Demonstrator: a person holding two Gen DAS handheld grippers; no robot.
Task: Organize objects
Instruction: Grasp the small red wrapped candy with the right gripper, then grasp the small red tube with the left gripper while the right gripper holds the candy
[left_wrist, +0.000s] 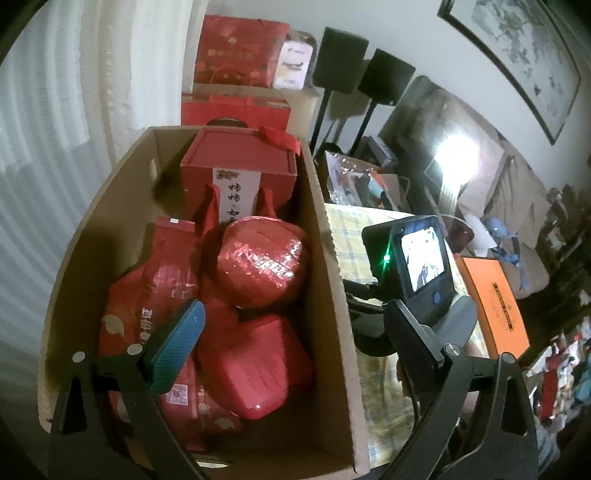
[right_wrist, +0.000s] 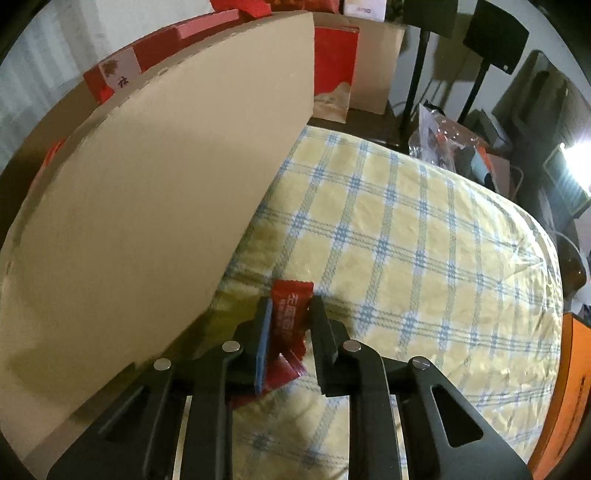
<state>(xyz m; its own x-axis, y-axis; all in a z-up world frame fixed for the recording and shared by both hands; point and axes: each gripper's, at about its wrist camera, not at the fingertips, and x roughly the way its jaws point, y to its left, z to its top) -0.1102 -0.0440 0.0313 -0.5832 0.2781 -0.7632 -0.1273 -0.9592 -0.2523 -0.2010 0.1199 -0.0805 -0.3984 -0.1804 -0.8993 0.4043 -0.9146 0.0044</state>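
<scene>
A small red snack packet is held between the jaws of the right gripper, which are clenched on it. The packet stands roughly upright, its top edge rising above the fingertips and its lower end crumpled down between the fingers; the blue pad of the near-side finger is pressed against its face. The packet is held just above a worktop covered by a yellow-and-blue checked cloth, close beside the outer wall of a cardboard box.

In the left wrist view, the left gripper is seen with its jaws released and spread wide, nothing being held between them. One blue-padded finger hangs over the open cardboard box, while the other finger lies outside the box wall, over the cloth. The box is packed with red goods: a tall red gift box with a white label at the far end, a round red-wrapped parcel in the middle, a red rectangular case nearer, and red bags along one side. An orange box is seen on the worktop beyond the right gripper's camera unit.
</scene>
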